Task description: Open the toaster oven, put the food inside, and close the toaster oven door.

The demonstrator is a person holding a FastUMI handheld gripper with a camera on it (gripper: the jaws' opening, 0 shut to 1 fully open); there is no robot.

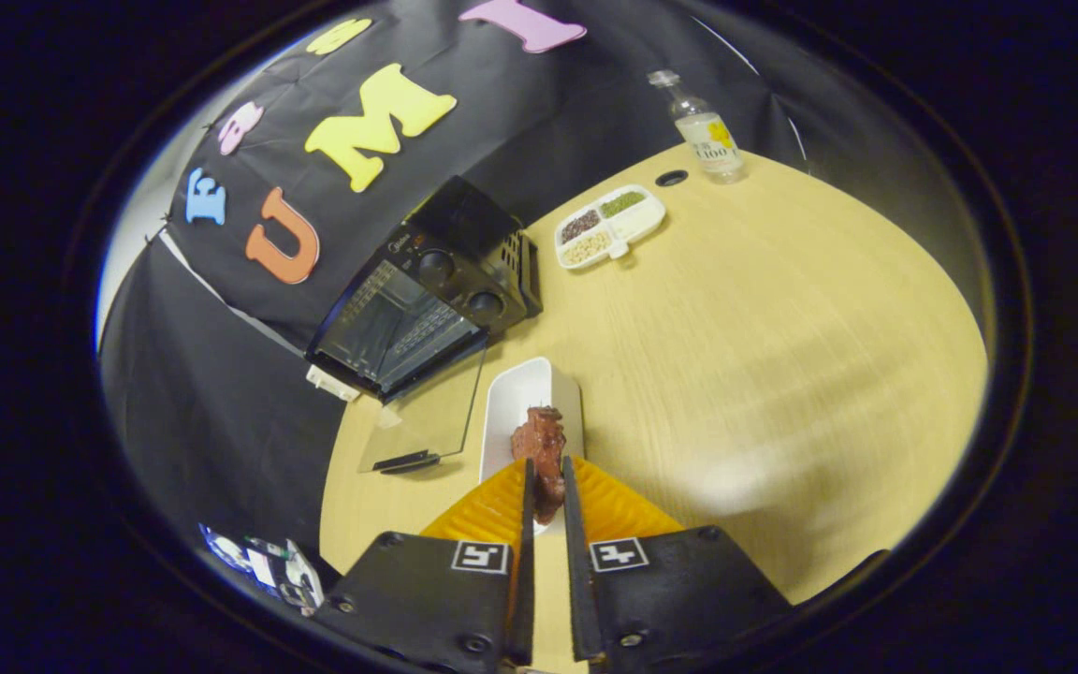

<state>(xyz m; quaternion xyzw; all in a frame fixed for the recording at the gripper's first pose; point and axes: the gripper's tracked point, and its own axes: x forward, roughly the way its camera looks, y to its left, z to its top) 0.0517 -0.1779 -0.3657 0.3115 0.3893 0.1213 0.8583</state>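
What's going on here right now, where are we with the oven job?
The gripper has its fingers shut on a reddish-brown piece of food, held above the white tray on the wooden table. The toaster oven stands beyond and to the left, with its glass door already folded down open. The food is not inside yet, so loading it and closing the door remain.
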